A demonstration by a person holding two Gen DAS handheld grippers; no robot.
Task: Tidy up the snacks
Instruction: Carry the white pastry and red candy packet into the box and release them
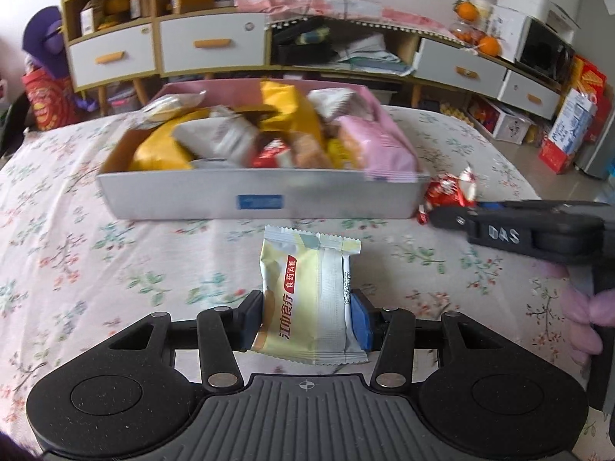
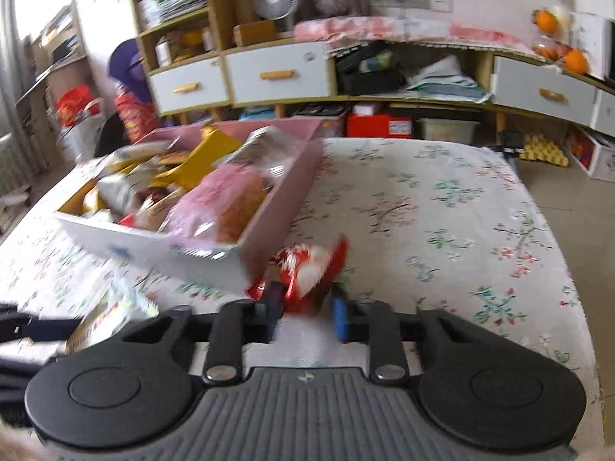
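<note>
Left claw (image 1: pixel 307 317) clamped on pale yellow snack packet (image 1: pixel 307 299) just in front of snack box (image 1: pixel 261 196) on worktop (image 1: pixel 77 269); right claw (image 2: pixel 305 317) pinched on red wrapper (image 2: pixel 307 269) beside box's right corner.

The right gripper (image 2: pixel 305 313) pinches a red-and-white snack packet (image 2: pixel 307 269) between its pads, just beside the near right corner of the pink snack box (image 2: pixel 284 196), which sits heaped with packets on the floral cloth (image 2: pixel 442 211).
</note>
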